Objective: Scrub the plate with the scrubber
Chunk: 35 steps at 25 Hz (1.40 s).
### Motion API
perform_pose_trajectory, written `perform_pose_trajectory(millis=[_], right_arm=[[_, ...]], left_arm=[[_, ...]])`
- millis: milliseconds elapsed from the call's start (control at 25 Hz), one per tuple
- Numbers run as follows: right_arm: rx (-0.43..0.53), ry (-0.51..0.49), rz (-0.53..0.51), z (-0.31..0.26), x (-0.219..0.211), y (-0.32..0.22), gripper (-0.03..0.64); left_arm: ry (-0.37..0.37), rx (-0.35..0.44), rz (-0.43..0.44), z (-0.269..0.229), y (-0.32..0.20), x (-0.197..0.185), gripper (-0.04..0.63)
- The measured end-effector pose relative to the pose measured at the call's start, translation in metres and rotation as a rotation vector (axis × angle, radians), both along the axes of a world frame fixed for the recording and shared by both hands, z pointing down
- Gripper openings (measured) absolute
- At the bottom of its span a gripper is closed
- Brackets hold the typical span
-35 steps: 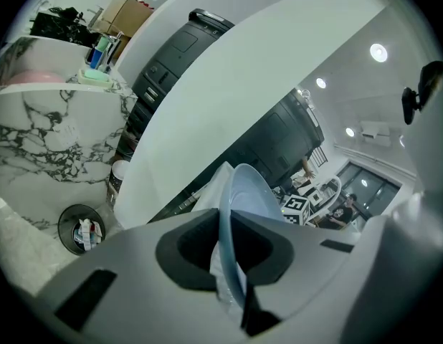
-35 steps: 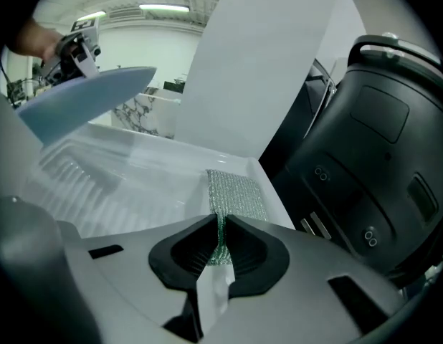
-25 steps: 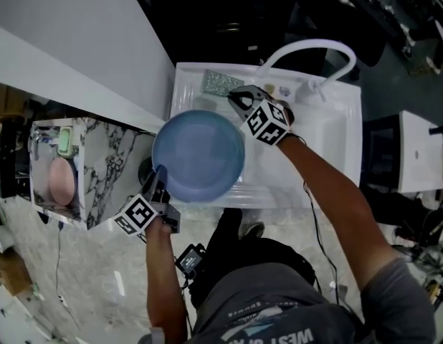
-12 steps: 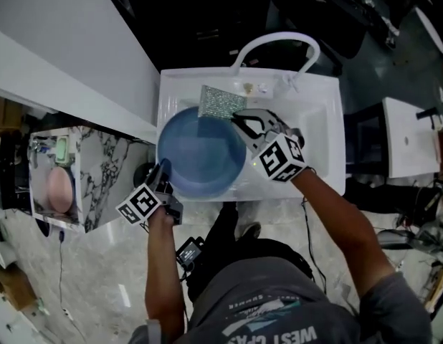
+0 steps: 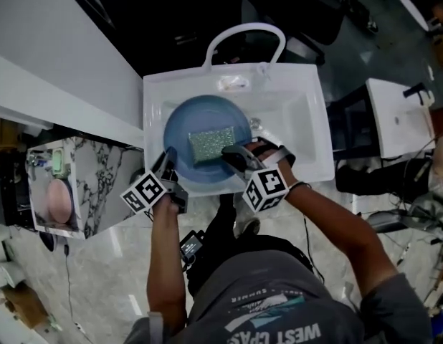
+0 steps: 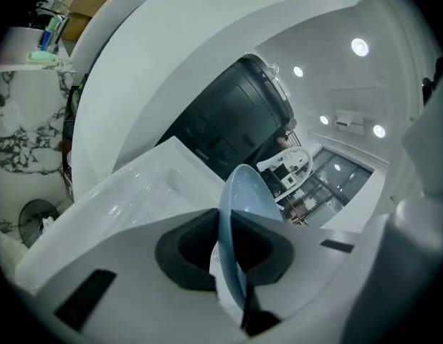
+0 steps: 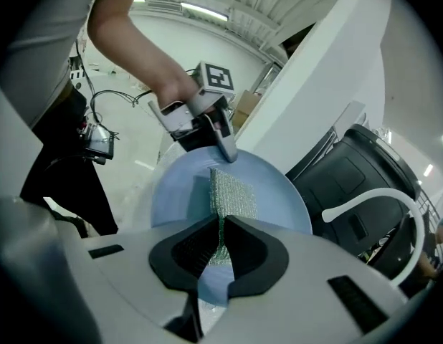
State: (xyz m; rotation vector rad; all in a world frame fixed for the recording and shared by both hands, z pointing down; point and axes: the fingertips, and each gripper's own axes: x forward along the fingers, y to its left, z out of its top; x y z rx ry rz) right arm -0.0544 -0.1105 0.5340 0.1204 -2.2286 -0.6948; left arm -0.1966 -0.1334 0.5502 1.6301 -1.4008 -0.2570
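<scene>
Left tongs (image 5: 166,165) clamped; right tongs (image 5: 229,156) loaded, slackening

Plate (image 5: 198,117) fills left of sink (image 5: 297,120), right half open, faucet (image 5: 243,28) behind

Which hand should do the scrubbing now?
Right gripper. Its fingers, having just eased open slightly, pinch the scrubber on the plate's face. The left gripper is clamping the plate's rim over the sink.

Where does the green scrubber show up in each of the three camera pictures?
Head view: centre, the scrubber lies flat on the blue plate.
Left gripper view: not in it; only the blue plate shows, seen nearly edge-on.
Right gripper view: low centre, the scrubber rests against the blue plate.
Shared landmark: the blue plate, visible in all three views.
</scene>
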Motion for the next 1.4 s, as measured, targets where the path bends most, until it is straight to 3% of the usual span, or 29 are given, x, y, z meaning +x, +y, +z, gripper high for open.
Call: perform_pose_trajectory(millis=[240, 520, 760, 1120, 1400], right_arm=[[0.020, 0.039, -0.049, 0.005, 0.020, 0.036, 0.057], [0.091, 0.049, 0.035, -0.009, 0.014, -0.017, 0.058], [0.089, 0.097, 0.104, -0.014, 0.036, -0.047, 0.058], [0.014, 0.146, -0.016, 0.005, 0.044, 0.026, 0.060], [0.055, 0.121, 0.006, -0.005, 0.028, -0.005, 0.061]], left_arm=[[0.011, 0.014, 0.046, -0.003, -0.009, 0.029, 0.029], [0.022, 0.013, 0.092, -0.004, -0.008, 0.053, 0.029], [0.006, 0.015, 0.086, -0.006, -0.013, 0.048, 0.029], [-0.001, 0.014, 0.081, -0.006, -0.028, 0.042, 0.029], [0.015, 0.006, 0.115, -0.004, -0.027, 0.063, 0.029]])
